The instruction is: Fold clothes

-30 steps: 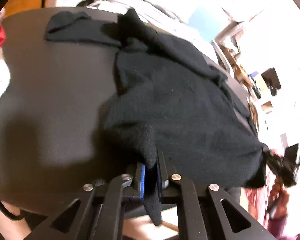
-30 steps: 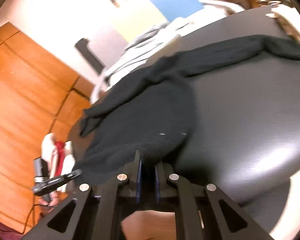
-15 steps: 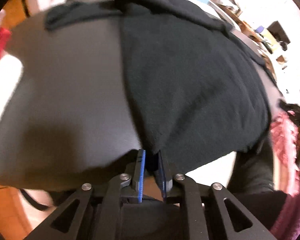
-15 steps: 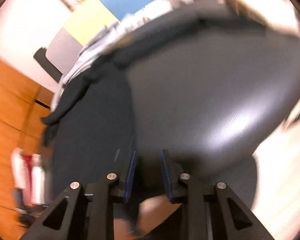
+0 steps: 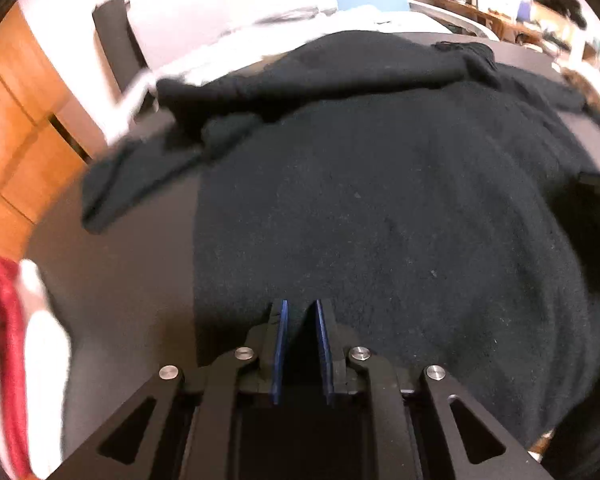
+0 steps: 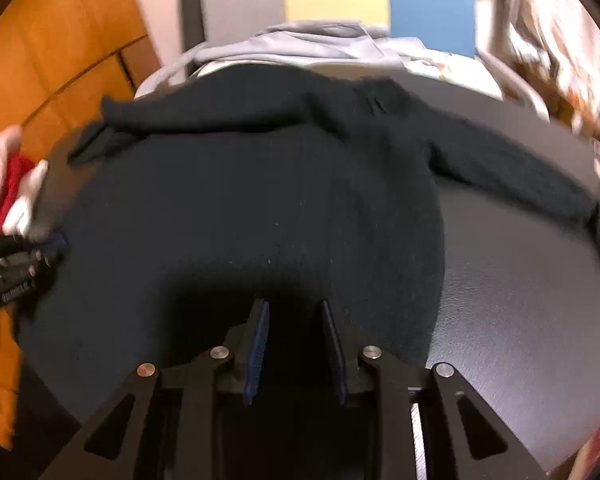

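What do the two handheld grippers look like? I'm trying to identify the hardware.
Both the left gripper and the right gripper are matte black linkage frames with triangular cutouts and silver round pivot screws. Each carries two thin flat fingers lined with blue pads. No cables show.

Each gripper is built of matte black plastic. The left gripper carries two thin blue pads on the inner faces of its black fingers, and four round silver screws sit in a row across the linkage behind them. Triangular cut-outs pierce the outer arms on both sides. The right gripper has the same make: blue-lined fingers, four silver screw heads, black struts with triangular openings. From the right wrist view, the left gripper's side shows small screws and faint pale lettering, too blurred to read.
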The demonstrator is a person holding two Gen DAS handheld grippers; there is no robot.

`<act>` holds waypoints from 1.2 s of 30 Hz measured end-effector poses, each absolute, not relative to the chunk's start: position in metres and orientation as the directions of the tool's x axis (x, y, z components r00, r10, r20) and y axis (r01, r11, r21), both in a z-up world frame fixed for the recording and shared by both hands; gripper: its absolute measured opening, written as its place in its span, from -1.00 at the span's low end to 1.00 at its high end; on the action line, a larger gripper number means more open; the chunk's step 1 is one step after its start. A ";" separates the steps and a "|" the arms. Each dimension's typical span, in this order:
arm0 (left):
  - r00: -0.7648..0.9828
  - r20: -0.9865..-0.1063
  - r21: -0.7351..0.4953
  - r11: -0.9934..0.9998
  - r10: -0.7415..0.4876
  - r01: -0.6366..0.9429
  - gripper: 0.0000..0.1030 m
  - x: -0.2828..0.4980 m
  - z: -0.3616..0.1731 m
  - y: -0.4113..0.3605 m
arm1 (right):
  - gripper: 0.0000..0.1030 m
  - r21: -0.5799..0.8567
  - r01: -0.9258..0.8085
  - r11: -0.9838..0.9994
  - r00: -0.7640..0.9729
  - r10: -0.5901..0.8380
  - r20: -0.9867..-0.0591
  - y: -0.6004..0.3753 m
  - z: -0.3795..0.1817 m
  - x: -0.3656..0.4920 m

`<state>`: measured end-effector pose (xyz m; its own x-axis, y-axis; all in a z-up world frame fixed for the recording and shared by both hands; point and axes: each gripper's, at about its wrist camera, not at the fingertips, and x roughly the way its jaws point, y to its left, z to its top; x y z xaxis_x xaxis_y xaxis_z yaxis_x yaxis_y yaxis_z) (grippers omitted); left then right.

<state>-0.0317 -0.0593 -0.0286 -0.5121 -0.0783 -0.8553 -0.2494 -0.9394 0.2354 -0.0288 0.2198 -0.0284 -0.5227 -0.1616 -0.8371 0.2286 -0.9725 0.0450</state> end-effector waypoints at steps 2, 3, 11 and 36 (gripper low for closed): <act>-0.500 -0.864 0.214 -0.938 -0.052 -0.272 -0.70 -0.022 -0.027 -0.055 | -0.47 -0.015 0.198 -0.980 -0.528 -0.094 -0.844 0.232 -0.027 -0.028; -0.492 -0.870 0.196 -0.939 -0.033 -0.283 -0.70 -0.017 -0.026 -0.053 | -0.45 -0.034 0.171 -0.985 -0.526 -0.063 -0.848 0.239 -0.027 -0.029; -0.401 -0.903 -0.018 -0.946 0.155 -0.324 -0.69 -0.047 -0.013 -0.075 | -0.41 0.095 0.093 -0.991 -0.522 -0.129 -0.843 0.266 -0.012 -0.039; -0.400 -0.917 0.119 -0.961 -0.009 -0.251 0.89 -0.369 -0.008 -0.029 | -0.32 0.128 0.414 -0.901 -0.272 -0.257 -0.927 0.145 -0.013 -0.369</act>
